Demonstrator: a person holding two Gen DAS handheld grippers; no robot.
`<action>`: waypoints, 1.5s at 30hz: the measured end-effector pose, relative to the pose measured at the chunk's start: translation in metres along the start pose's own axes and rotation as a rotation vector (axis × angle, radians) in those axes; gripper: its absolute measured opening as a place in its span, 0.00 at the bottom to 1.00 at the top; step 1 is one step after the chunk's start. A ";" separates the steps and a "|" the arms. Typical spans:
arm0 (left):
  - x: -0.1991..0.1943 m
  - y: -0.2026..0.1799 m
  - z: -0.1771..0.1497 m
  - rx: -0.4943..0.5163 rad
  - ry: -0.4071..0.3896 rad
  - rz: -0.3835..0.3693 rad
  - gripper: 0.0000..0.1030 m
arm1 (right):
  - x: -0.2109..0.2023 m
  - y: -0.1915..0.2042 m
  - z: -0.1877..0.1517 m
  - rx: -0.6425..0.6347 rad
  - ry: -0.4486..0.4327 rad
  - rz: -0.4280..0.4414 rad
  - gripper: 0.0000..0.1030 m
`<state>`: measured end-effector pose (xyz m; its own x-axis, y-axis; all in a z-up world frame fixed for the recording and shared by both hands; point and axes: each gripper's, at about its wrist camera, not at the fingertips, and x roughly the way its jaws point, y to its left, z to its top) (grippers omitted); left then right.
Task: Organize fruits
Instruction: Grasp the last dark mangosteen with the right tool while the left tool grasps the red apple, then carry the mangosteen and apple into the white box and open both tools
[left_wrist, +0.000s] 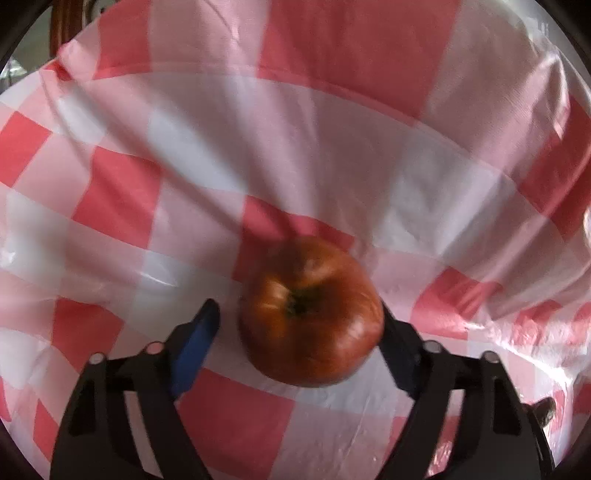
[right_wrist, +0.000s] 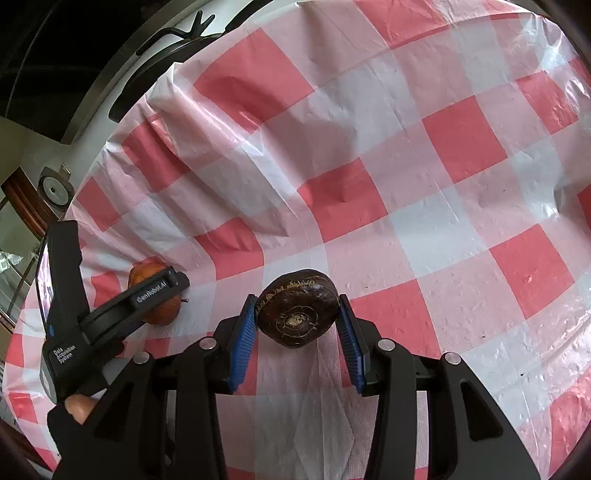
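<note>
Left wrist view shows the red-and-white checked plastic tablecloth (left_wrist: 295, 155) filling almost all I see, wrinkled and shiny, with its far left edge against a dim room. My left gripper (left_wrist: 299, 325) stands wide, and the round red-brown apple (left_wrist: 310, 314) lies between the blue pads (left_wrist: 195, 343), touching the right one, with a gap at the left. My right gripper (right_wrist: 297, 314) is closed on a dark brown flattened round fruit (right_wrist: 298, 308) (both pads touch it). Around it the cloth (right_wrist: 406, 184) is free to the right and ahead.
</note>
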<state>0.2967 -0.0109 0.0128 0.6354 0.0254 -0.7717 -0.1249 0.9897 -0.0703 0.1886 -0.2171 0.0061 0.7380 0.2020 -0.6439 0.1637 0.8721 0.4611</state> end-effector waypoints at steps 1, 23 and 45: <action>0.000 -0.001 -0.001 0.012 -0.001 -0.003 0.68 | 0.000 0.000 0.000 0.000 0.000 0.000 0.41; -0.095 0.044 -0.075 -0.179 -0.191 -0.131 0.62 | 0.002 -0.002 -0.001 0.005 0.010 0.010 0.41; -0.218 0.138 -0.202 -0.268 -0.316 -0.136 0.63 | -0.016 -0.003 -0.014 0.014 0.005 0.067 0.41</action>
<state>-0.0130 0.0915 0.0440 0.8564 -0.0198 -0.5159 -0.1908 0.9164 -0.3520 0.1672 -0.2170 0.0058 0.7441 0.2622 -0.6144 0.1232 0.8501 0.5120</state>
